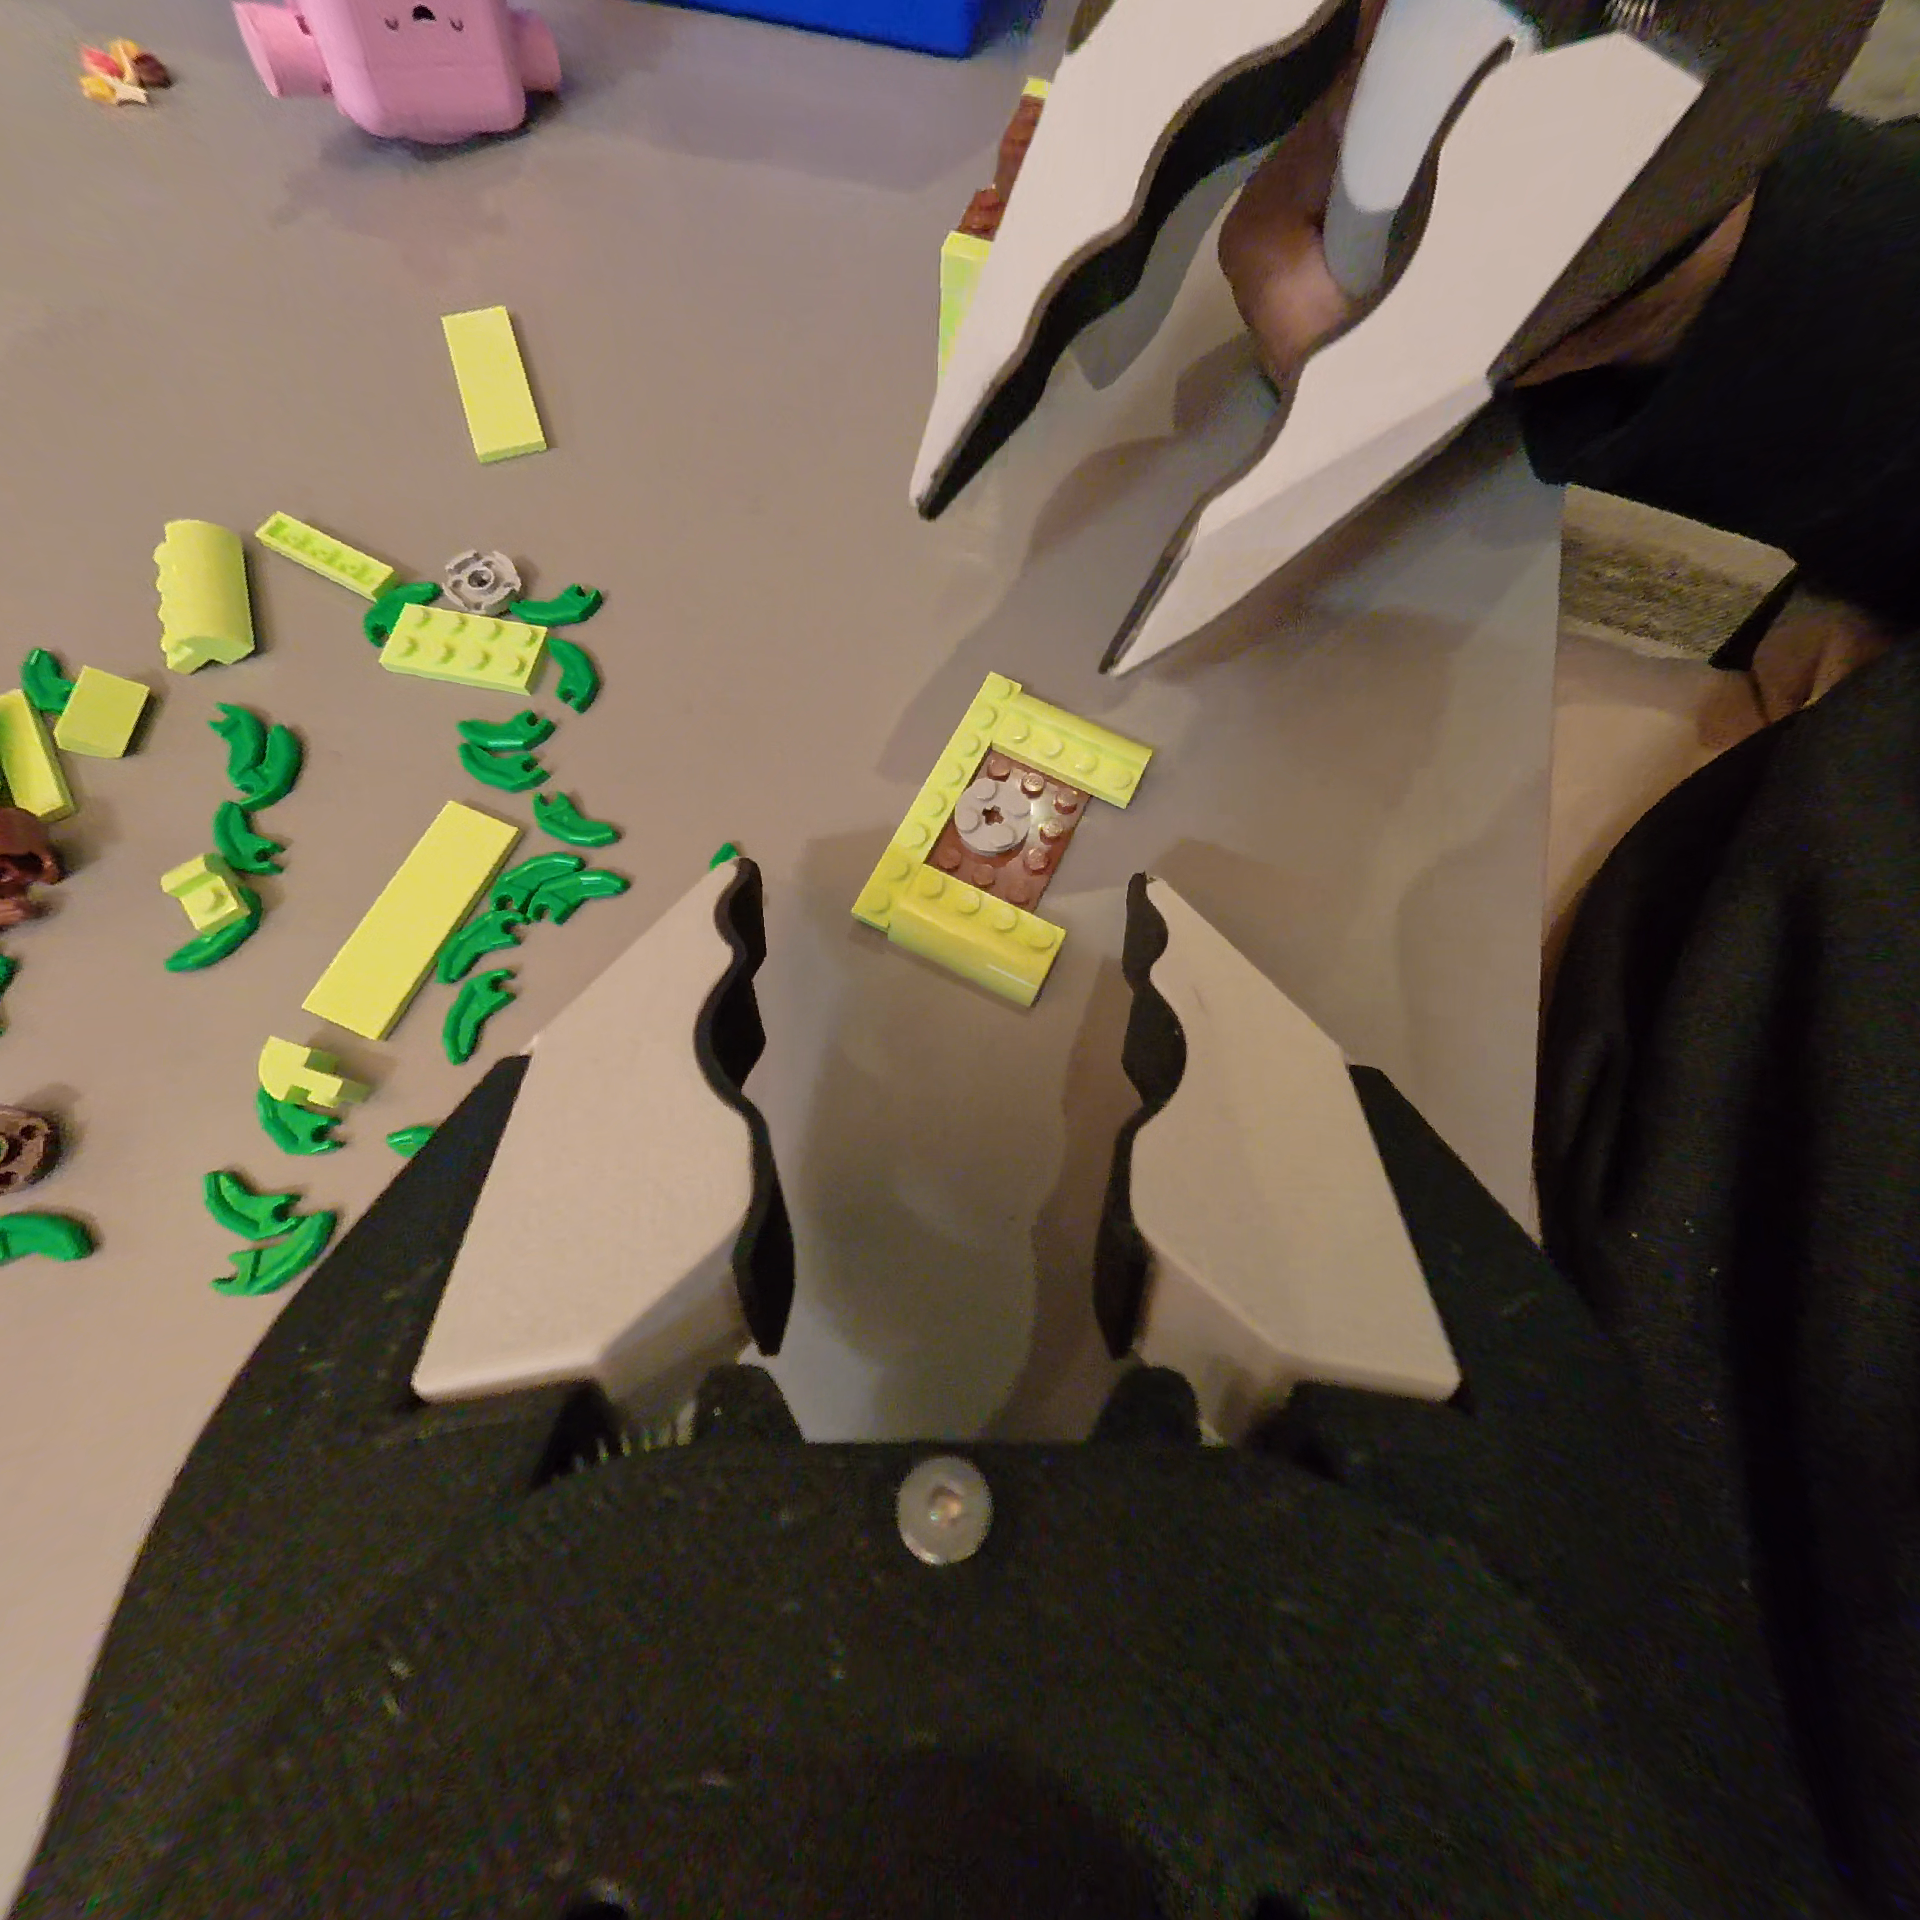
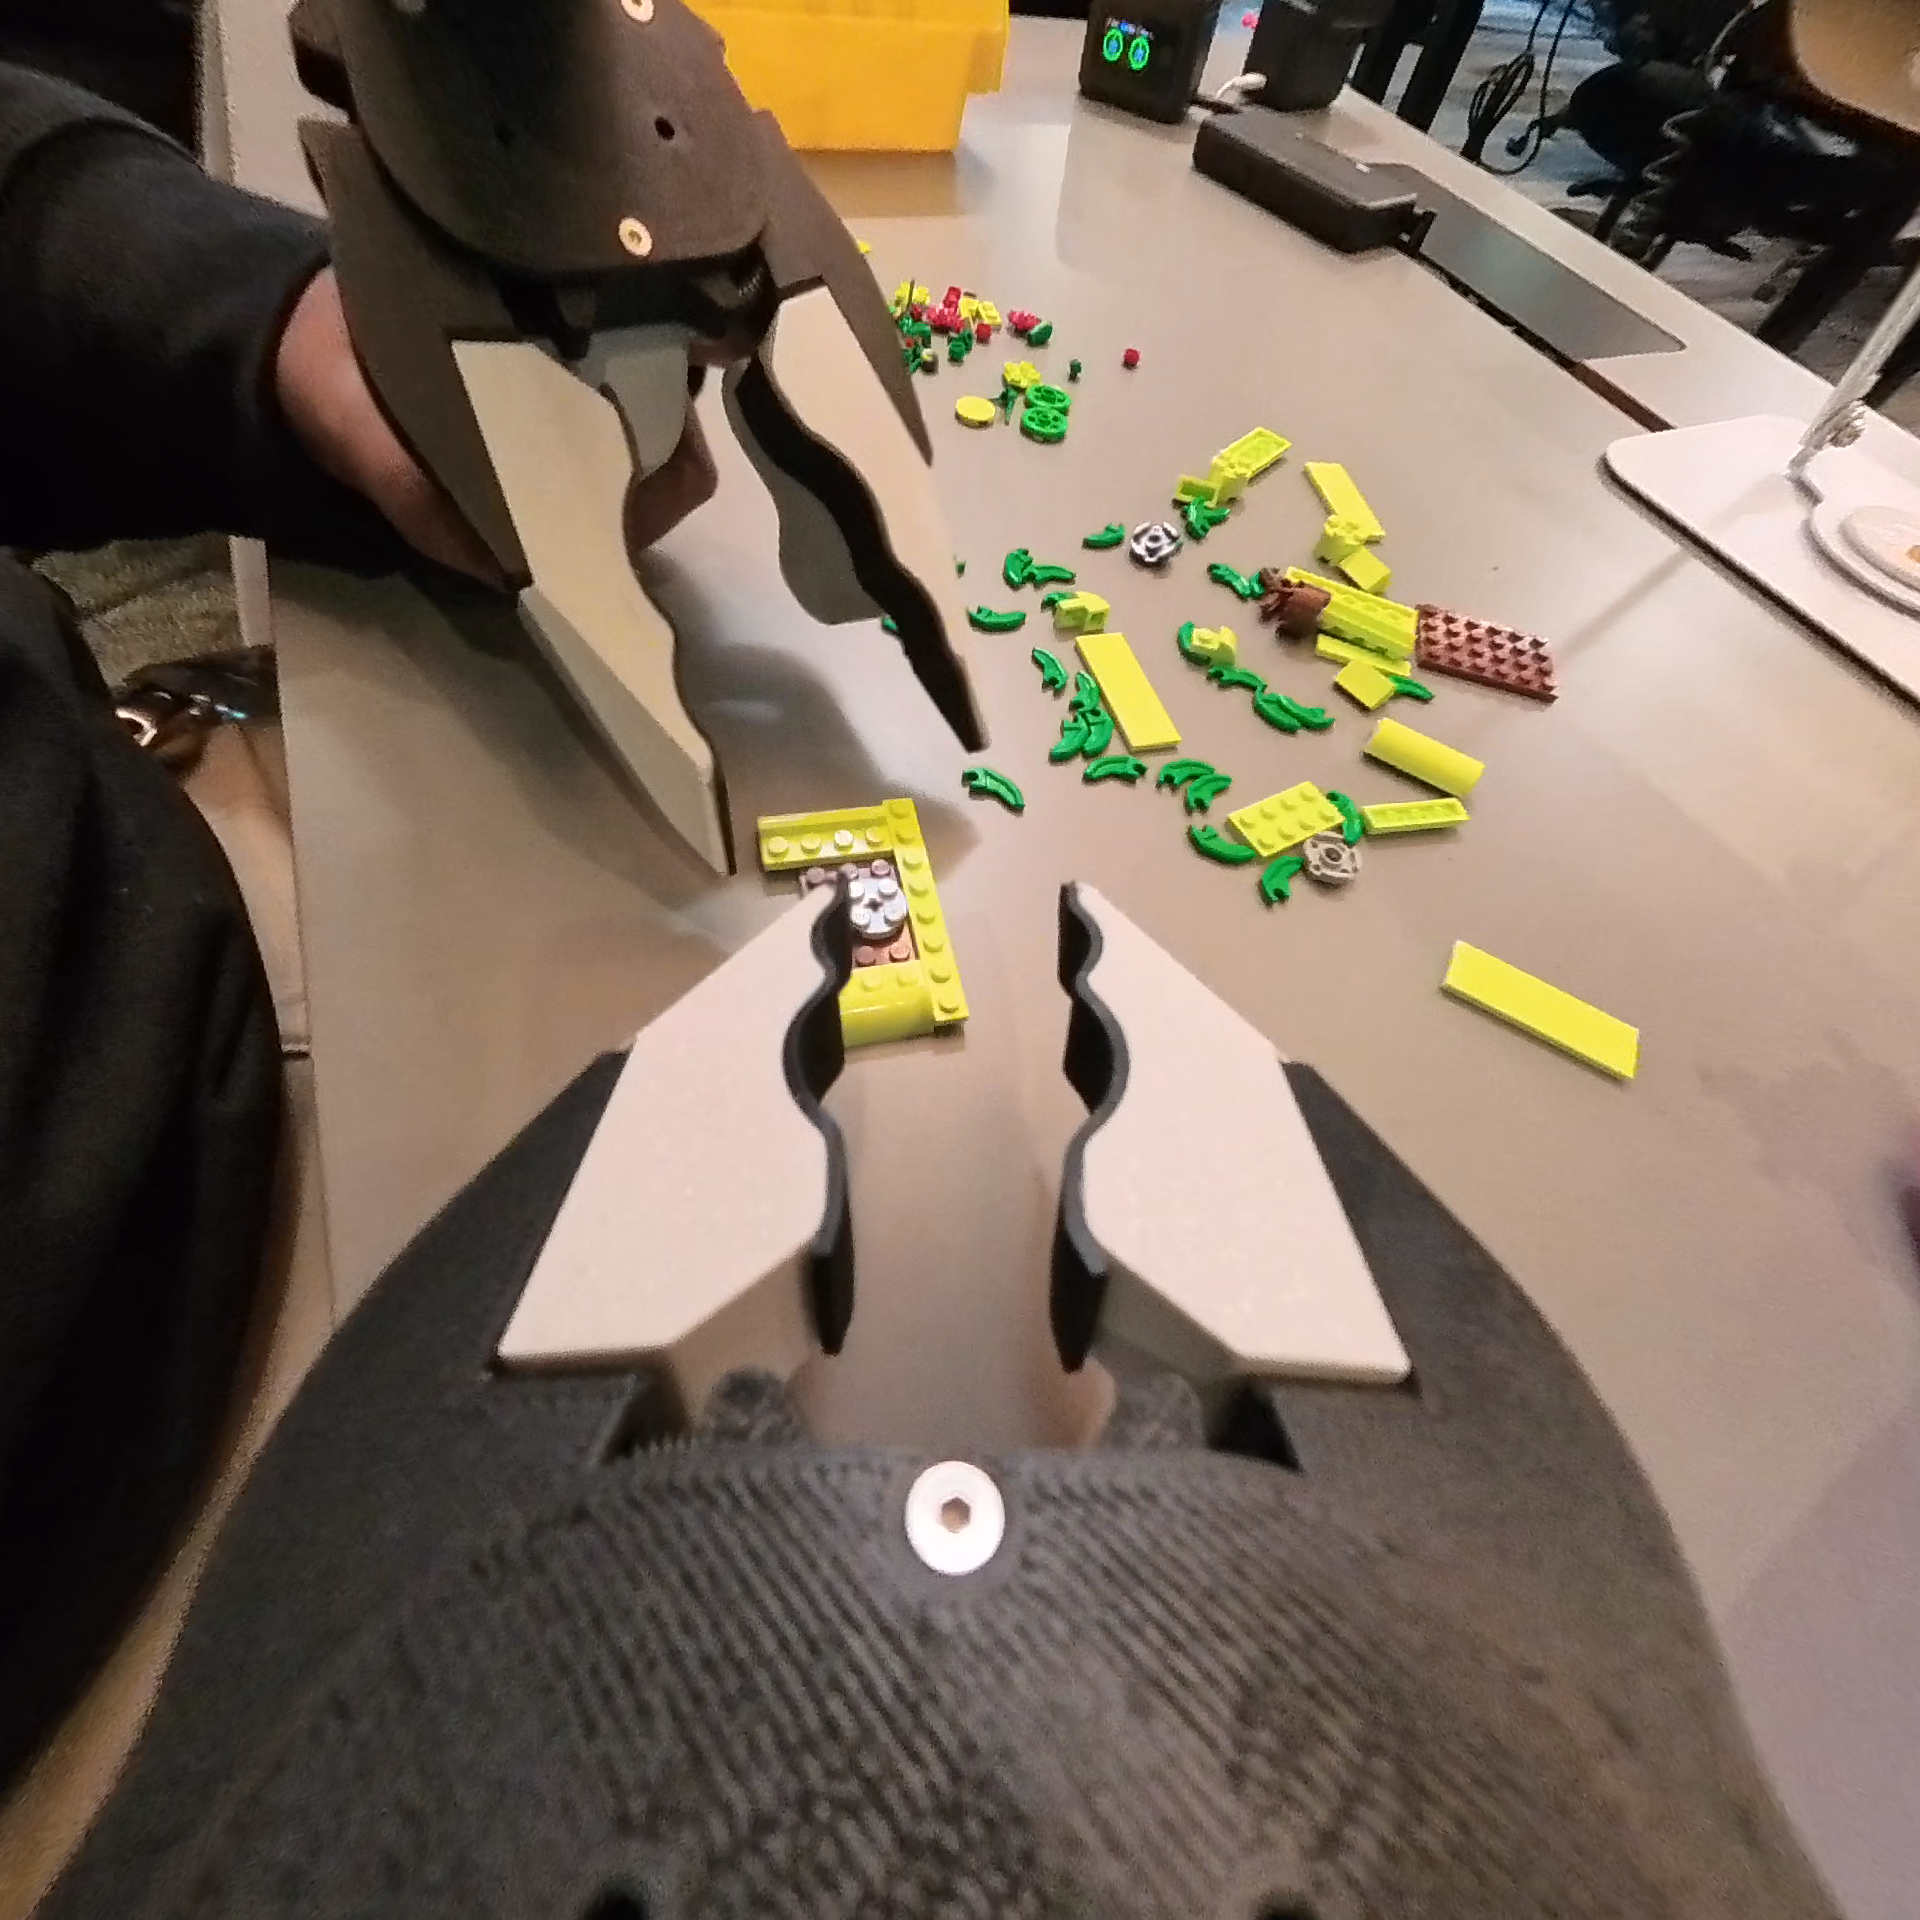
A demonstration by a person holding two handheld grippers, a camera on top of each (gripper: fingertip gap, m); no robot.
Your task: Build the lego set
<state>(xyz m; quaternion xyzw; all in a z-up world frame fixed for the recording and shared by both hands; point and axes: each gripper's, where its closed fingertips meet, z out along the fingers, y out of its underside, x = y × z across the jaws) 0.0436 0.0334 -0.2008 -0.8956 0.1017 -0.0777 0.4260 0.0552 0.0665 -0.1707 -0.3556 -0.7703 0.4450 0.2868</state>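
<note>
A small lego build (image 1: pixel 997 836) lies on the grey table: a brown plate with a grey round piece, framed on three sides by lime bricks. It also shows in the right wrist view (image 2: pixel 883 914). My left gripper (image 1: pixel 940 883) is open and empty, its tips just short of the build. My right gripper (image 2: pixel 940 899) is open and empty, its left finger (image 2: pixel 727 1091) overlapping the build's edge. In the left wrist view the right gripper (image 1: pixel 1023 582) hovers above and beyond the build. In the right wrist view the left gripper (image 2: pixel 852 800) hovers over it from the left.
Loose lime plates (image 1: pixel 410 920), lime bricks (image 1: pixel 462 649), green leaf pieces (image 1: pixel 551 883) and a grey round piece (image 1: pixel 480 580) lie left of the build. A pink toy (image 1: pixel 400 57) stands far left. A brown plate (image 2: pixel 1486 649), yellow bin (image 2: pixel 852 73) and white stand base (image 2: pixel 1766 540) show in the right wrist view. The grey round piece (image 1: pixel 480 580) is about 11 cm from both grippers' fingertips. Look for it in the right wrist view (image 2: pixel 1331 855) too.
</note>
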